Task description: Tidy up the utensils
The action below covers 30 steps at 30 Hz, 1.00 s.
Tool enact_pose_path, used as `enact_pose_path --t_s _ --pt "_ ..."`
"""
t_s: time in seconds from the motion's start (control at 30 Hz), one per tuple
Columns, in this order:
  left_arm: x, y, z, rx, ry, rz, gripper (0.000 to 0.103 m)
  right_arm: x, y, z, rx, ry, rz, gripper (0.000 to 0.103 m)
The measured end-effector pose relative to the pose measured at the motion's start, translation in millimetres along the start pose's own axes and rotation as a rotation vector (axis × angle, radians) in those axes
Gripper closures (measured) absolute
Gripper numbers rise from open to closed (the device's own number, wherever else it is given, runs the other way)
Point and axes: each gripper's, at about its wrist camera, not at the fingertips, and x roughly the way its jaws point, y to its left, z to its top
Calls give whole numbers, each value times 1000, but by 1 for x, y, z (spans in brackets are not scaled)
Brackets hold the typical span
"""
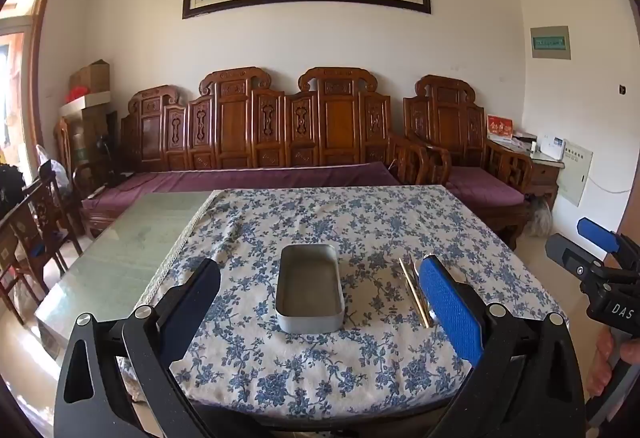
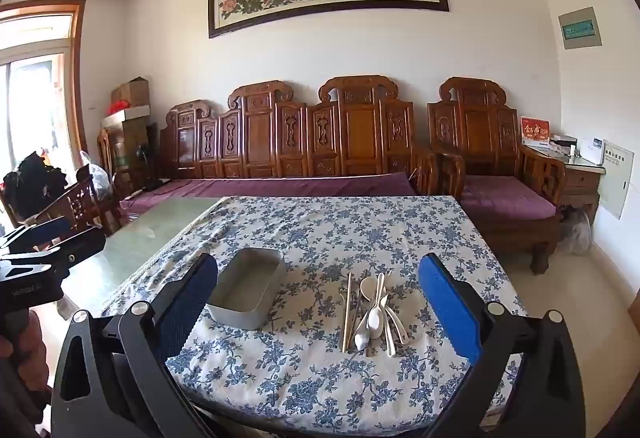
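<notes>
Jaws of both grippers spread wide, nothing between the pads. Left gripper (image 1: 320, 302) hanging over the near table edge, framing the metal tin (image 1: 310, 288); right gripper (image 2: 320, 302) likewise short of the table, framing the utensil pile (image 2: 370, 312).

Pile lying on the flowered tablecloth (image 2: 360, 230), just right of the tin and apart from it: pale chopsticks (image 2: 346, 312) at the left edge, white spoons (image 2: 376, 314) heaped over one another, a metal spoon (image 2: 362, 338) with its bowl toward the near edge. Handles crossing and overlapping, so exact count hard to tell. Tin open, empty, long axis running away from the near edge.

Probably the first pick, nothing yet in the tin. Best to take a top or outermost piece, such as the chopsticks at the left margin, pinched across the shaft near mid-length so as not to tip. Worth lowering the pads close to the cloth without snagging it. Advisable to lay pieces lengthwise along the tin, and to steady the tin with the left gripper if it slides.

Beyond the cloth, bare glass tabletop (image 1: 132, 238) on the left. Carved wooden bench (image 2: 288, 141) well behind; nothing on the table blocking the short path from pile to tin. Only hazards: tangled spoons lifting together, loose cloth bunching.
</notes>
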Motion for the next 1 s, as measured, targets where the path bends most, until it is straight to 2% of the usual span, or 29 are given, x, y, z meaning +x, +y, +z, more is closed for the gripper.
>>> enact_pose_path --t_s 0.47,1.0 --pt "6 -4 2 15 -3 2 6 -1 0 -1 6 3 1 2" --pt "-6 -6 7 20 -12 1 6 0 -2 0 9 4 2 2"
